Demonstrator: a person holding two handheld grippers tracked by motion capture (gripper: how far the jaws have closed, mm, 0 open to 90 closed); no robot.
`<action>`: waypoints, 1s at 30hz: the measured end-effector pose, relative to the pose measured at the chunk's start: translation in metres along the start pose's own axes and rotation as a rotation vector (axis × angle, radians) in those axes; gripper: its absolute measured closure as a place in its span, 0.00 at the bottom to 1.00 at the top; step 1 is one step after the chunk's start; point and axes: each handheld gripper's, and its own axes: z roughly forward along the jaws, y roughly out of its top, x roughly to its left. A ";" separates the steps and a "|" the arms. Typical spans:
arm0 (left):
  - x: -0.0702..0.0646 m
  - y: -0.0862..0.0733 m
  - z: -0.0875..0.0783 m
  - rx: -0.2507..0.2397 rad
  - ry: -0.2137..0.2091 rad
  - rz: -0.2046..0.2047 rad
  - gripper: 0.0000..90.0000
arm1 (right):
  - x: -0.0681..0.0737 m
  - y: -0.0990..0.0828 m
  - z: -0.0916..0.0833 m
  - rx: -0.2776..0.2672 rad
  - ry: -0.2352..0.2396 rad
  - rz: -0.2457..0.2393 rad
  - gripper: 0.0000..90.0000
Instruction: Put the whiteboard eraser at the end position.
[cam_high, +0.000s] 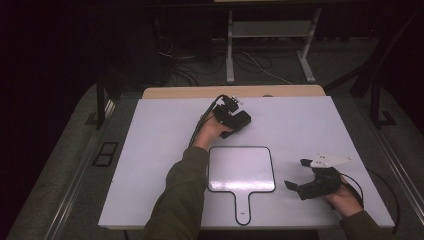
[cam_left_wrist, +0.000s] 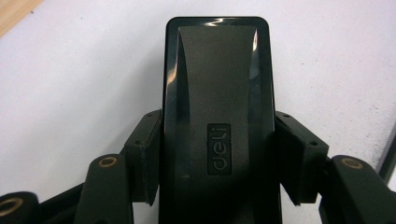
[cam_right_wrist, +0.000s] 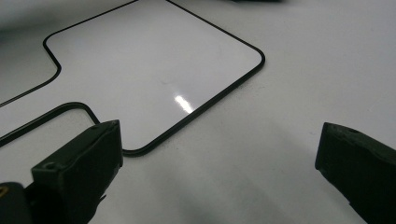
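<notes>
A black whiteboard eraser marked "deli" lies lengthwise between the pads of my left gripper, which is shut on its two long sides. In the high view that gripper and the eraser sit at the far middle of the white table; I cannot tell whether the eraser touches the surface. A small handled whiteboard with a black rim lies near the front, handle toward the person. My right gripper stands open just right of the board, its jaws wide apart over bare table.
The white table top has a wooden strip along its far edge. Beyond it are loose cables and a metal stand's legs on the floor. Dark frame posts stand at both sides.
</notes>
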 end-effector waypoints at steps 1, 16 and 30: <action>0.000 0.000 0.001 -0.002 0.003 0.002 0.44 | 0.000 0.000 0.000 0.000 0.000 0.000 0.00; 0.000 -0.001 0.002 -0.072 -0.011 -0.031 0.38 | 0.000 0.000 0.001 0.001 0.003 0.000 0.00; 0.001 -0.003 -0.018 -0.155 0.000 -0.030 0.27 | -0.001 -0.003 0.006 0.006 0.036 0.005 0.00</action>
